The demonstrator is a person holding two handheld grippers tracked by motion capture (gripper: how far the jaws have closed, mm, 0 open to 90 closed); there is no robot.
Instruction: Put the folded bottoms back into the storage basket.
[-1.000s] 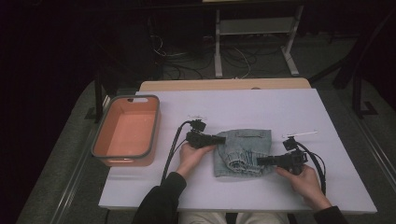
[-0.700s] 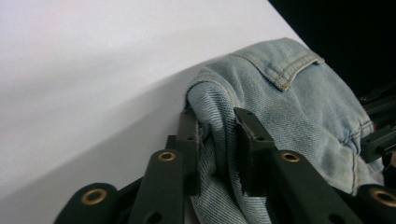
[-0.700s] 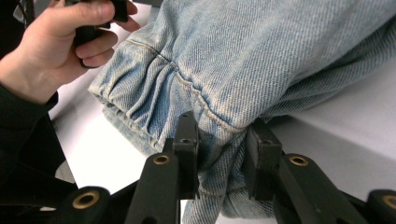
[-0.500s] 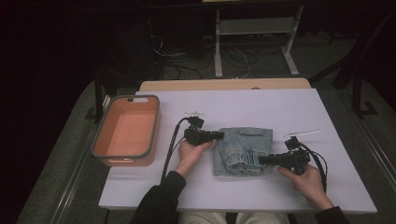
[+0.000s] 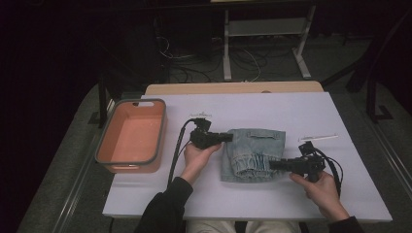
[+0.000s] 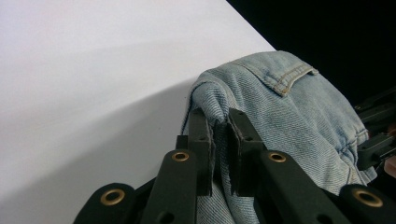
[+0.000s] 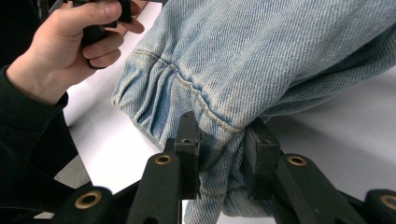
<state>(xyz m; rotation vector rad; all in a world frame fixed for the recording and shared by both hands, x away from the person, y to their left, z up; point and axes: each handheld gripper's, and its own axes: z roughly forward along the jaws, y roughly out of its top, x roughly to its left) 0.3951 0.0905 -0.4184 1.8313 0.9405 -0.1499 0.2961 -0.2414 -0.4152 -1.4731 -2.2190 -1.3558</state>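
**High view: folded denim held at two edges on a white table**

High view, left to right. Item one: orange bin [image 5: 130,138], grey-rimmed, at the left edge of the white table [image 5: 291,111], well apart from the other items. Item two: left gripper [image 5: 226,138], held in the left hand [image 5: 196,158], black cable looping back toward the person; its tip meets the left edge of the denim garment [image 5: 252,153]. Item three: the garment itself, light blue, folded, lying at the middle of the table between the two grippers. Item four: right gripper [image 5: 273,165], held in the right hand [image 5: 318,187], its tip at the garment's lower right edge.

Left gripper view: jaws nearly together, pinching a thin fold of denim [image 6: 289,107].

Right gripper view: jaws set apart around a thick bunch of gathered cloth [image 7: 261,70], both pads touching it.
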